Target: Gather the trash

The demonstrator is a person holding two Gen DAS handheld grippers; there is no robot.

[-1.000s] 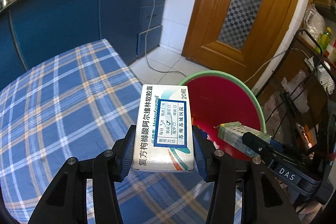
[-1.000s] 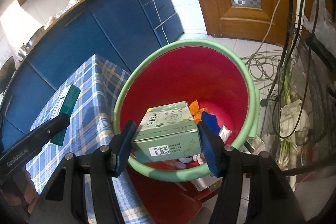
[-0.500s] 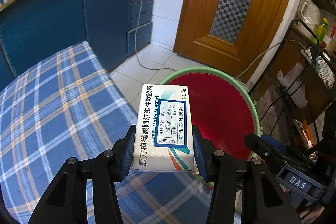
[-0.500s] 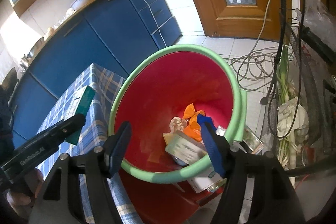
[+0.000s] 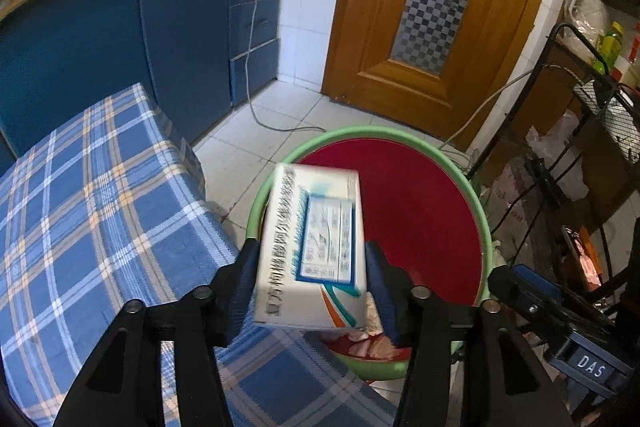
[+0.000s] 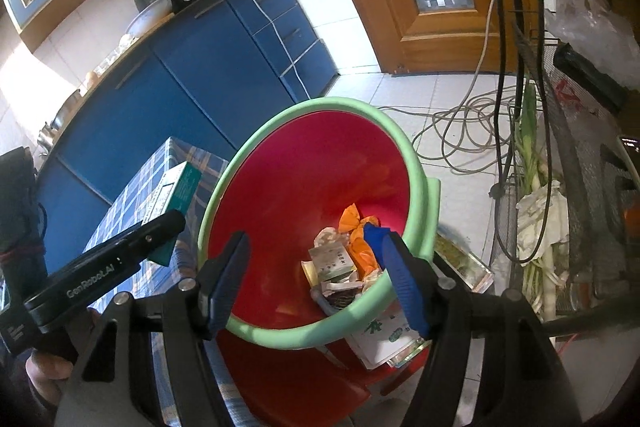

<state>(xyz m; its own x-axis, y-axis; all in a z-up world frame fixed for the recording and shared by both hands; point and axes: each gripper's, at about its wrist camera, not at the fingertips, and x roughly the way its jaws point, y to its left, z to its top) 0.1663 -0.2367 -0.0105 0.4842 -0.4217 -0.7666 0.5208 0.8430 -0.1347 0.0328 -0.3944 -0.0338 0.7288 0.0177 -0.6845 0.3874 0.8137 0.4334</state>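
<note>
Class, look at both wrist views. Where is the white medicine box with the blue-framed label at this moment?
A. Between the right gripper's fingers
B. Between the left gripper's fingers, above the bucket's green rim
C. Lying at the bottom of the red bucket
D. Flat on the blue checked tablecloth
B: the white medicine box sits between the opening jaws of the left gripper, over the red bucket's green rim; the right gripper is empty.

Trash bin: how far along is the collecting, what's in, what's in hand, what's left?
Done: the red bin already holds a small green box, orange wrappers and other scraps, and the right gripper hangs open and empty above it. In hand: the white medicine box sits between the left gripper fingers over the rim, jaws opening. Left: letting it fall in; the visible checked tablecloth shows no more trash.
</note>
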